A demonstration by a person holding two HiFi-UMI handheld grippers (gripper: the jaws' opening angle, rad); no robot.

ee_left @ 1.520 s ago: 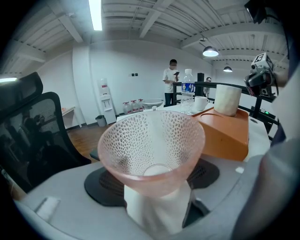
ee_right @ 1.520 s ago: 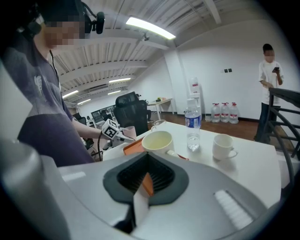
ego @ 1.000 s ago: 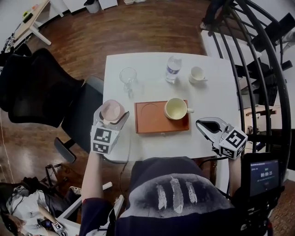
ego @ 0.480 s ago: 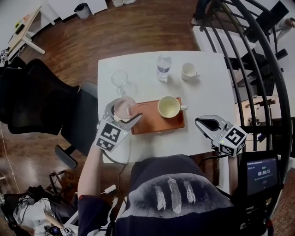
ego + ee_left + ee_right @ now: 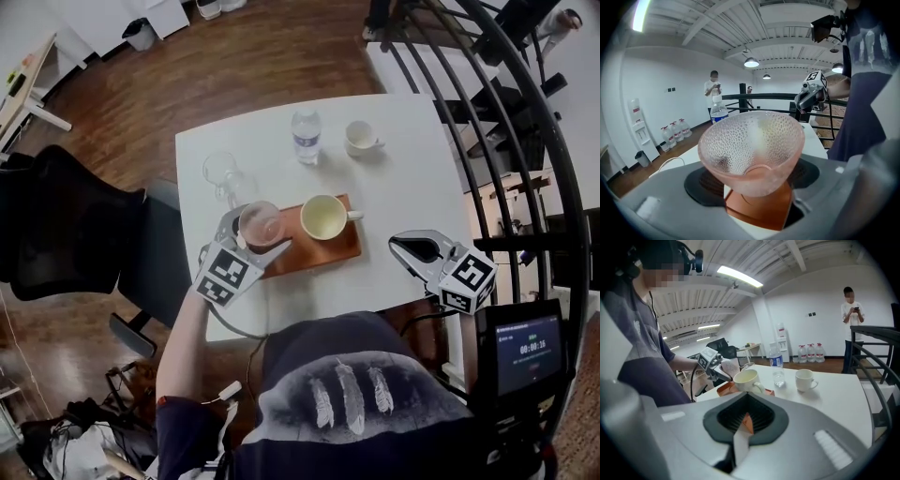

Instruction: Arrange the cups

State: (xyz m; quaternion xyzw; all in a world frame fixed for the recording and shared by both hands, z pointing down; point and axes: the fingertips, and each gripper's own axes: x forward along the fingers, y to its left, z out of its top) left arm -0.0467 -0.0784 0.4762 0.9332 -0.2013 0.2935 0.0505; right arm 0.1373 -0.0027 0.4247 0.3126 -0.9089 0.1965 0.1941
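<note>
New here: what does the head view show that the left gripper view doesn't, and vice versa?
Only the head view shows the clear glass cup, the small white cup and the black chair. Only the left gripper view shows the ceiling lamps, a standing person and water jugs by the wall. Both show the pink cup held in the left gripper, the orange tray, the water bottle and the right gripper.

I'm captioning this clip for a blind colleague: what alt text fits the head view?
The left gripper holds a pink textured glass cup at the left end of an orange tray on a white table, beside a cream mug. The right gripper, jaws shut, is near the table's front right corner.
</note>
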